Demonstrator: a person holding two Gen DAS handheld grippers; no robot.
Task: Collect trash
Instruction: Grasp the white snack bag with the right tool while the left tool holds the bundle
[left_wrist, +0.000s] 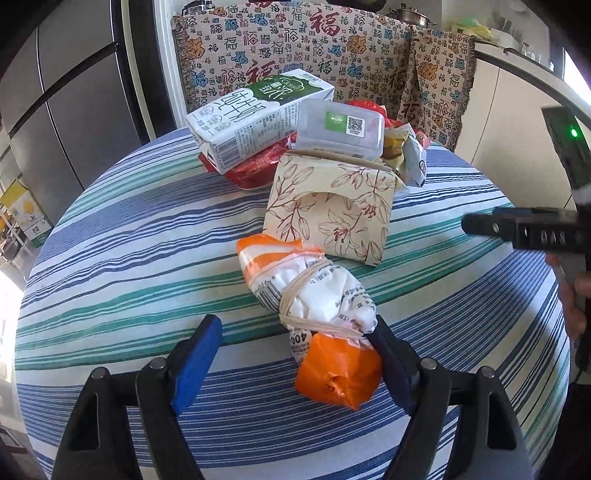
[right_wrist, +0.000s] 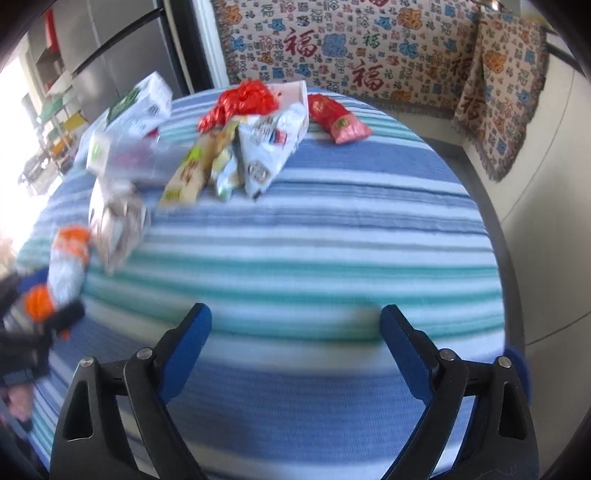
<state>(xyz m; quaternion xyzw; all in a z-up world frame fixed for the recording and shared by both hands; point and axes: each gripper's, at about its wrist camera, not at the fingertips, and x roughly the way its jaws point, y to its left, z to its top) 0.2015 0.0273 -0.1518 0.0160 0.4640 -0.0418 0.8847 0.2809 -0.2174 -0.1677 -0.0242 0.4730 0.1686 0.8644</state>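
Observation:
An orange-and-white plastic package bound with rubber bands (left_wrist: 314, 314) lies on the striped round table (left_wrist: 129, 258). My left gripper (left_wrist: 293, 328) is open around its near end, the right finger touching it, the left finger apart. Behind it stand a floral paper box (left_wrist: 332, 210), a clear plastic container (left_wrist: 340, 127), a green-and-white milk carton (left_wrist: 255, 118) and red wrappers (left_wrist: 255, 173). My right gripper (right_wrist: 295, 317) is open and empty over bare cloth. The right wrist view is blurred and shows the orange package (right_wrist: 62, 273), snack wrappers (right_wrist: 240, 155) and a red packet (right_wrist: 338, 118).
The other hand-held gripper (left_wrist: 524, 229) shows at the right edge of the left wrist view. A patterned blanket over a seat (left_wrist: 314, 48) stands behind the table. A grey fridge (left_wrist: 66, 110) is at the left. The table edge (right_wrist: 495, 236) curves along the right.

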